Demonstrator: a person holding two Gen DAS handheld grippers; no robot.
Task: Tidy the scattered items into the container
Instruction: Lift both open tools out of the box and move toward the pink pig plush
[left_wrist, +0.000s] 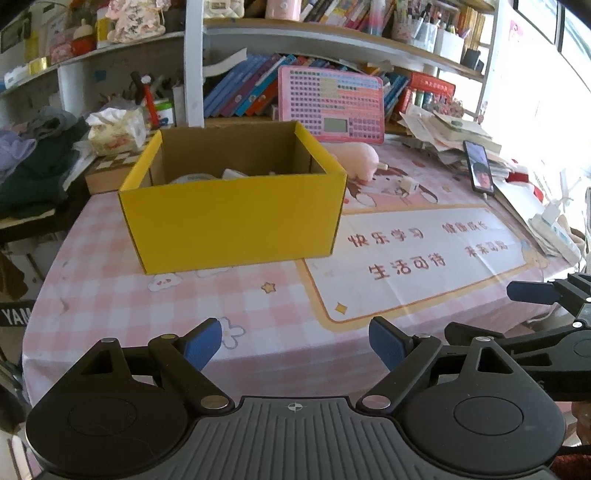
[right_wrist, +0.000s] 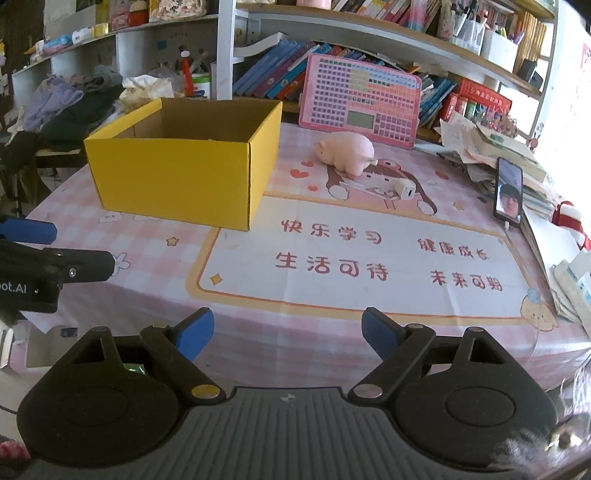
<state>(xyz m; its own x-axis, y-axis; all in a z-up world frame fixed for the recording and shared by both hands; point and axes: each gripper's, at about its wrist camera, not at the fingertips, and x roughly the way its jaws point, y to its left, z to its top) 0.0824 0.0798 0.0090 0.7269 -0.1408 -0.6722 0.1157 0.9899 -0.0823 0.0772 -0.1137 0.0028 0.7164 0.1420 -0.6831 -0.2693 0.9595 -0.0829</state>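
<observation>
Yellow box (right_wrist: 177, 177), pink pig (right_wrist: 347, 151) beside it, white charger (right_wrist: 404, 190) near

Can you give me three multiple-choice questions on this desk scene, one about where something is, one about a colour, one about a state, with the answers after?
1. Where does the pink pig toy lie?
A. inside the box
B. on the mat beside the box
C. on the shelf

2. What colour is the outside of the cardboard box?
A. yellow
B. blue
C. white

3. How does the right gripper stand?
A. shut on the pig
B. shut on the charger
C. open, holding nothing

Answers:
1 B, the pig rests on the table mat to the right of the box, near the small white charger.
2 A, its outer walls are yellow.
3 C, its blue pads are wide apart with only mat between them.
</observation>
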